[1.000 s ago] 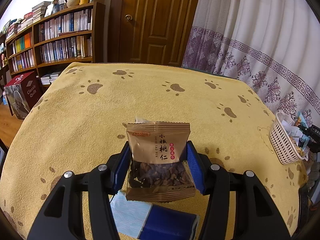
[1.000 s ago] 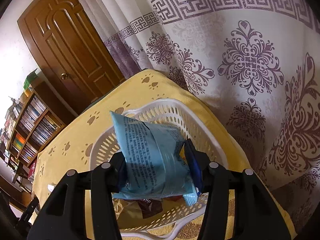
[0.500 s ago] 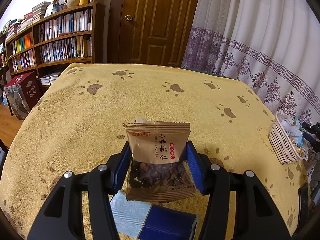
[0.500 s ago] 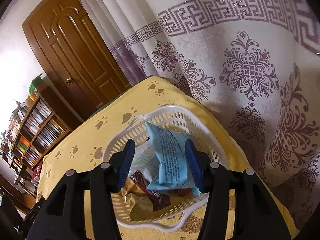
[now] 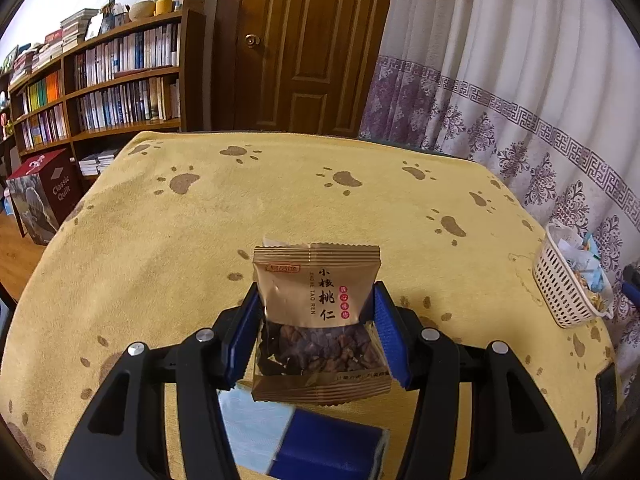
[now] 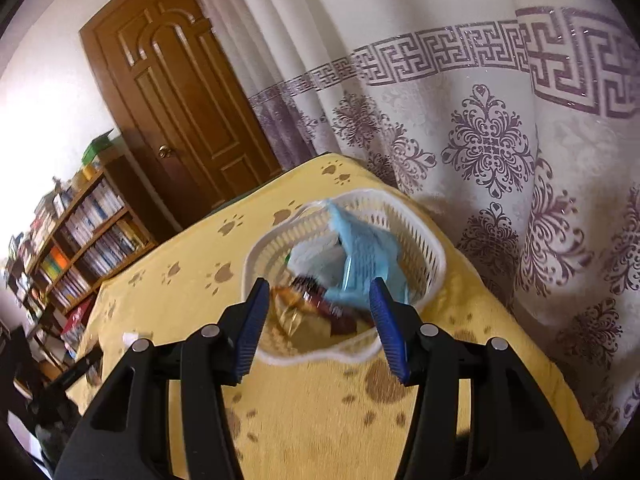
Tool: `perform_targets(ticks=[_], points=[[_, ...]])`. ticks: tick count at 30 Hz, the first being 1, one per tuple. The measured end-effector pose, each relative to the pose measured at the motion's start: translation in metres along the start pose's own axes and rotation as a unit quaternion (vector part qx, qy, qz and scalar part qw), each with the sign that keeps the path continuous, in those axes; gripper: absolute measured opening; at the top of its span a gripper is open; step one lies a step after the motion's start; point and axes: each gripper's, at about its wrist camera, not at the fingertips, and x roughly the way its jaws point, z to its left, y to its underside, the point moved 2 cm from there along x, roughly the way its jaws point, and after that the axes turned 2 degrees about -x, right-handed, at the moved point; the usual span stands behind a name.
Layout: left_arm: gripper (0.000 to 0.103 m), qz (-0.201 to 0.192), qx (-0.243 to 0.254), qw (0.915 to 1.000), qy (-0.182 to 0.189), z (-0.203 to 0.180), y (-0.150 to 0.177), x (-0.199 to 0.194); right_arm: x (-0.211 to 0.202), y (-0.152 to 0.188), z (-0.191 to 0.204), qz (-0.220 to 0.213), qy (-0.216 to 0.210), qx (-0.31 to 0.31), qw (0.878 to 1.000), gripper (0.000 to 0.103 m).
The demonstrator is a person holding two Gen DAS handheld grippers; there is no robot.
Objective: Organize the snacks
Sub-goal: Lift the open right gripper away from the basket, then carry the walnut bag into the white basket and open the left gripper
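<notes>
My left gripper (image 5: 316, 308) is shut on a brown walnut snack packet (image 5: 316, 280), held upright above the yellow paw-print tablecloth (image 5: 200, 240). Under it lies a light-blue and dark-blue packet (image 5: 304, 440). The white plastic basket (image 5: 560, 292) stands at the table's right edge. In the right wrist view my right gripper (image 6: 319, 286) is open, with nothing between its blue pads (image 6: 252, 320). It hangs just in front of the basket (image 6: 436, 248). A light-blue packet (image 6: 366, 256) leans inside the basket on several other snacks.
A patterned curtain (image 6: 500, 152) hangs close behind the basket. A wooden door (image 5: 300, 48) and a bookshelf (image 5: 100, 80) stand beyond the table's far edge. A red box (image 5: 44, 196) sits on the floor at the left.
The right gripper let go of the light-blue packet, which now rests in the basket, and drew back from the basket. The left gripper and its packet have not moved.
</notes>
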Motion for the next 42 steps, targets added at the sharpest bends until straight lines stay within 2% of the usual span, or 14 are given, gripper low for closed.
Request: perform_targets(ticks=[9, 19, 28, 35, 42], points=[[0.055, 0.015, -0.006, 0.9998, 0.01, -0.018, 0.005, 0.0, -0.006, 0.054, 0.03, 0.018, -0.012, -0.059, 0.998, 0.054], [0.055, 0.006, 0.042, 0.9985, 0.035, -0.085, -0.011, -0.005, 0.012, 0.102, 0.052, 0.066, -0.07, -0.077, 0.992, 0.054], [0.055, 0.022, 0.092, 0.9916, 0.089, -0.174, -0.029, 0.01, 0.008, 0.109, 0.045, 0.055, -0.097, -0.074, 0.991, 0.054], [0.055, 0.036, 0.137, 0.9818, 0.126, -0.25, -0.039, 0.036, 0.002, 0.11, 0.05, 0.036, -0.11, -0.089, 0.989, 0.054], [0.055, 0.049, 0.171, 0.9727, 0.149, -0.298, -0.039, 0.059, 0.004, 0.107, 0.044, 0.04, -0.123, -0.072, 0.989, 0.054]])
